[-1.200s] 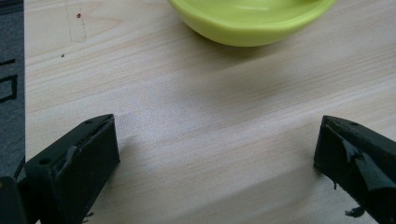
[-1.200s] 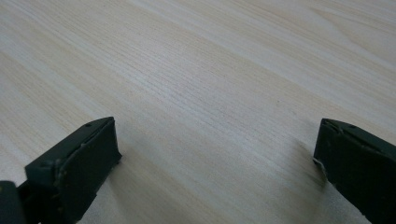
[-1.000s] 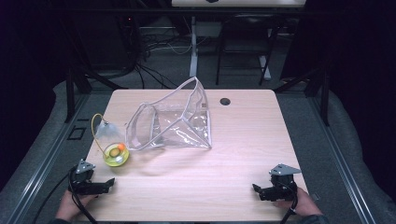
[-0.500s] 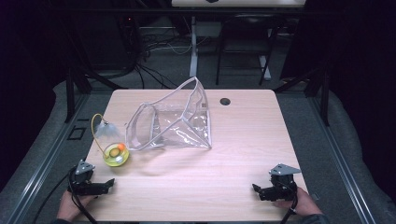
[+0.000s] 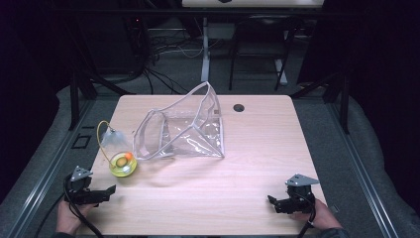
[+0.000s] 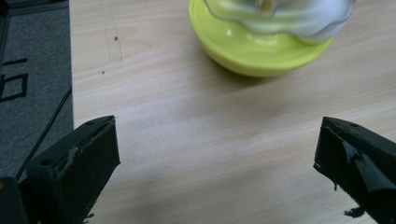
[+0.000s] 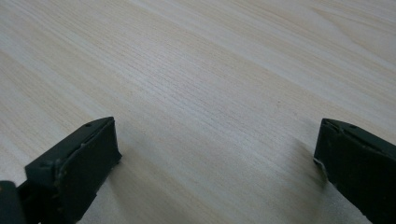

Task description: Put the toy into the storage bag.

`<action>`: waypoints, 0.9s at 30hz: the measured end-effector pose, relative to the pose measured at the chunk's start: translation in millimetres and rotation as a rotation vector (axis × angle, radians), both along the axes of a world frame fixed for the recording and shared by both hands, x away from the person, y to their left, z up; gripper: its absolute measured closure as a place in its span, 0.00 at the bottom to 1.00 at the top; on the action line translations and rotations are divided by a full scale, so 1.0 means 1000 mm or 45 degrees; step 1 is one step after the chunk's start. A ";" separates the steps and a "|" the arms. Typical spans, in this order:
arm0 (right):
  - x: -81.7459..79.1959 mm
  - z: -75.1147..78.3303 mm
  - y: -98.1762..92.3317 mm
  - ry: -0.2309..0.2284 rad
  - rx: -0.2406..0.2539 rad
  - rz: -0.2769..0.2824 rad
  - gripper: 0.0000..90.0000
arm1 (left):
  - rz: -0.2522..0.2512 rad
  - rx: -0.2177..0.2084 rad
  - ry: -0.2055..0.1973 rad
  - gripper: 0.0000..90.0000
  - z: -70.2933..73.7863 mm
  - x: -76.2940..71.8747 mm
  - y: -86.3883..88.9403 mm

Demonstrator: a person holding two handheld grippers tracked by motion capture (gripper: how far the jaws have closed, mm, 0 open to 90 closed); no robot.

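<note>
A clear plastic pouch (image 5: 183, 130) with a white zip edge lies open on the middle of the wooden table (image 5: 257, 148). To its left sits a small yellow lamp (image 5: 122, 164) with a bent yellow neck and a clear frilled shade (image 5: 114, 137); its yellow base (image 6: 257, 49) fills the top of the left gripper view. My left gripper (image 5: 105, 192) rests open at the table's front left corner, just short of the lamp. My right gripper (image 5: 272, 202) rests open at the front right, with bare wood (image 7: 210, 93) between its jaws.
A round cable hole (image 5: 239, 107) sits near the table's far edge. Beyond the table are dark frame legs and cables on grey carpet (image 5: 178, 64). The table's left edge and the floor (image 6: 32, 70) show beside the left gripper.
</note>
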State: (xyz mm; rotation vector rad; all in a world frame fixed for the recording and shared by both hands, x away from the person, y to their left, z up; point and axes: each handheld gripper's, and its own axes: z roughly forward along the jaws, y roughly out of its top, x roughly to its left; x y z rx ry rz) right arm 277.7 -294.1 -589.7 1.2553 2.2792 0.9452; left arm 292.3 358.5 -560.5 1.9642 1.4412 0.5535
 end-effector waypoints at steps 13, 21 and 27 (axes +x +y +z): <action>0.000 0.000 0.000 0.001 0.002 0.002 0.00 | -0.003 -0.067 -0.159 0.00 0.038 -0.004 -0.013; 0.000 0.000 0.000 0.001 0.002 0.002 0.00 | 0.014 -0.099 -0.219 0.00 0.056 0.006 -0.019; 0.000 0.000 0.000 0.001 0.001 0.002 0.00 | 0.025 -0.106 -0.265 0.05 0.064 0.013 -0.018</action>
